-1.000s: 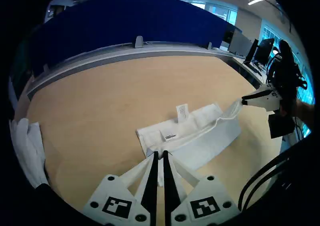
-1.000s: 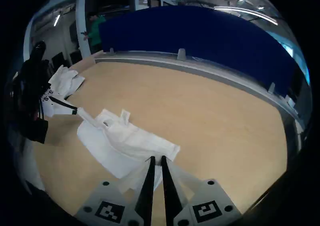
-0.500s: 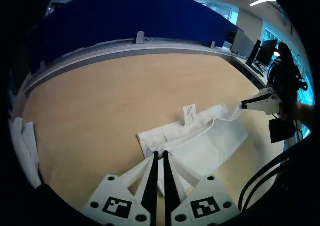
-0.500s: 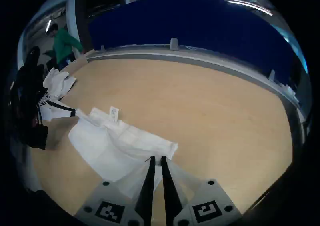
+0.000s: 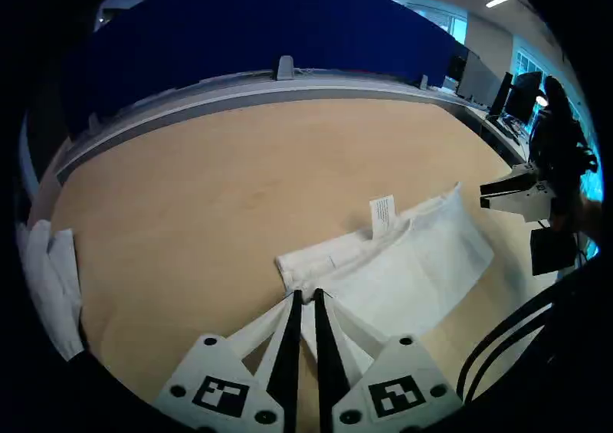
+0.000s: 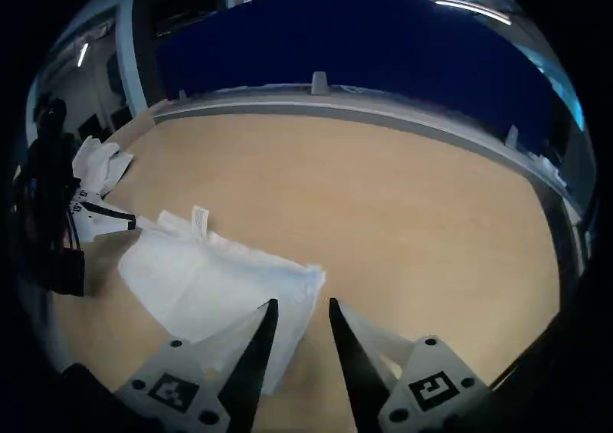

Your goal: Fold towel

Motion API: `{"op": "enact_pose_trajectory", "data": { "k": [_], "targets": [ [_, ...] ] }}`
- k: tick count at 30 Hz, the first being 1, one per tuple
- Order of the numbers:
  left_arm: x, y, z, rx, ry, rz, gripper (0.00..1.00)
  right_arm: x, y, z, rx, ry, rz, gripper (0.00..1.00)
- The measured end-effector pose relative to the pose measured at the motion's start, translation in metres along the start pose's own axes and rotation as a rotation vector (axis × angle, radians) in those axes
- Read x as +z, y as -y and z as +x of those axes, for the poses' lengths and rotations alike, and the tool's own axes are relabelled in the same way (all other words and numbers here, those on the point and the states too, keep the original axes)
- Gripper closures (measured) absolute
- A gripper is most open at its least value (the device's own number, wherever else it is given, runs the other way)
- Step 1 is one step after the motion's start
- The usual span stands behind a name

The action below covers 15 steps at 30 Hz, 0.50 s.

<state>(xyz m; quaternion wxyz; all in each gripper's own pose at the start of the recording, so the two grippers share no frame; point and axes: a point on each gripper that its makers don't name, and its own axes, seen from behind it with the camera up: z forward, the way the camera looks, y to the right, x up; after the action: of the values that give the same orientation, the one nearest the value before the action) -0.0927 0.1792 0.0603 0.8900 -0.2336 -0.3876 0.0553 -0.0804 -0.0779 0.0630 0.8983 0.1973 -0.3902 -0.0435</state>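
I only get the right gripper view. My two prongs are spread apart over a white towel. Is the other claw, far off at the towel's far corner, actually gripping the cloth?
Observer: Yes. In the left gripper view the left gripper has its fingers almost together, with the near edge of the towel pinched between them.
Operator: And what moves my own claw, some machine behind me?
Observer: No machine. Seen from the other side, part of a person's hand shows right behind the right gripper, holding it.
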Motion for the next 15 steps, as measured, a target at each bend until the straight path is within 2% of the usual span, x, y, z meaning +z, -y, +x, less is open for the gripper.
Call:
{"op": "enact_pose_trajectory", "data": {
  "k": [4,8,12,15],
  "targets": [
    [-0.003,0.001,0.0,0.013,-0.001,0.006,0.62,-0.002,0.0,-0.002,-0.008,0.002,-0.001,0.45],
    [-0.006,-0.002,0.0,0.021,0.008,-0.011,0.41,-0.005,0.002,-0.004,-0.007,0.004,0.001,0.3],
    [-0.008,-0.005,0.0,0.018,0.01,-0.024,0.2,-0.006,0.004,-0.008,-0.008,0.006,0.0,0.27],
    [-0.009,-0.006,0.001,0.02,0.007,-0.024,0.1,-0.007,0.004,-0.011,-0.012,0.009,-0.004,0.26]
  ]
}}
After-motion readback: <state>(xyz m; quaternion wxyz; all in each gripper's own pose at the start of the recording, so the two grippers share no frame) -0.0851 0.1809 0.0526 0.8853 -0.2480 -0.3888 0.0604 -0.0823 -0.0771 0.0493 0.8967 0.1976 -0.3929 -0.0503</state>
